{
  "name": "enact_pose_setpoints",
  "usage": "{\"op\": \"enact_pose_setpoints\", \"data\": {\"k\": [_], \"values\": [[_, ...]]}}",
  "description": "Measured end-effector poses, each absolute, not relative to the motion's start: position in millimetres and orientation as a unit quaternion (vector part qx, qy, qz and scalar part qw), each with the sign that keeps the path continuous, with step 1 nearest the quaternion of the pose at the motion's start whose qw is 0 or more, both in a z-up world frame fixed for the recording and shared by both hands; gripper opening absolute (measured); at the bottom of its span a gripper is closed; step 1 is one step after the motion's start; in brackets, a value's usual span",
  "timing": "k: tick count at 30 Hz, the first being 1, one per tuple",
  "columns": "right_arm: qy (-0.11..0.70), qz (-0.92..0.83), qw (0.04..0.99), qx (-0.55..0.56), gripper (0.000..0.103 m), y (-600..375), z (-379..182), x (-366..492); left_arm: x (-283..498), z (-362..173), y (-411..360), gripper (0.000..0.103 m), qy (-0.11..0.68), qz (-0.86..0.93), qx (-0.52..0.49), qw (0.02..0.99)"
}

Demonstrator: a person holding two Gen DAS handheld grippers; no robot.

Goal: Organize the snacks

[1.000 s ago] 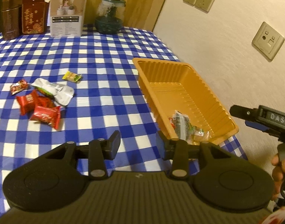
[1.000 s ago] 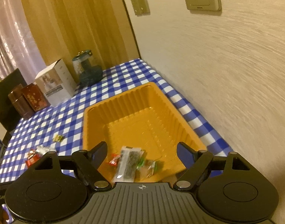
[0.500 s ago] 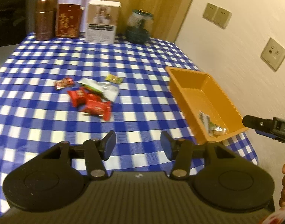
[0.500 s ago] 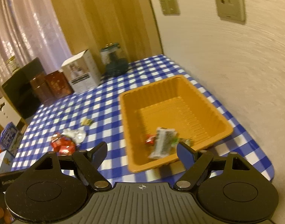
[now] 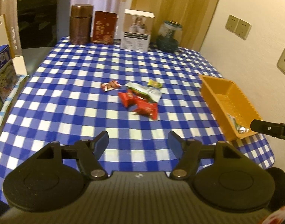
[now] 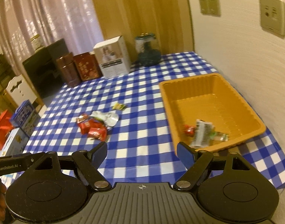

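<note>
Orange tray (image 6: 213,82) hugs the table's (image 5: 67,97) wall edge.

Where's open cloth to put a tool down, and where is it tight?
Free: the checked cloth between the snack pile and the left table edge, and the strip between the pile and the orange tray. The tray's far half is bare too. Crowded: the back edge, where the brown canister, red box, white box and glass jar stand in a row.
</note>
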State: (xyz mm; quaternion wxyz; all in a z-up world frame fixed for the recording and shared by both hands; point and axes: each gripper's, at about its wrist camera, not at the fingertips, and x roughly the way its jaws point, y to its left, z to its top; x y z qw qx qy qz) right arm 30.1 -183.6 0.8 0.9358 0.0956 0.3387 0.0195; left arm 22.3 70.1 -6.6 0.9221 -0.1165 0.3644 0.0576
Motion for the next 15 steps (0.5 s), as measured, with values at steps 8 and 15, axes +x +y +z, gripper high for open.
{"op": "enact_pose_setpoints", "data": {"k": [8,15], "values": [[0.351,0.048,0.932,0.073,0.081,-155.8,-5.1,39.1,17.4,-5.1,85.5,0.073,0.368,0.07,-0.102,0.922],[0.359,0.063,0.929,0.06,0.081,-140.3,-12.1,51.1,19.9,-7.9,91.5,0.074,0.37,0.07,-0.102,0.921]]}}
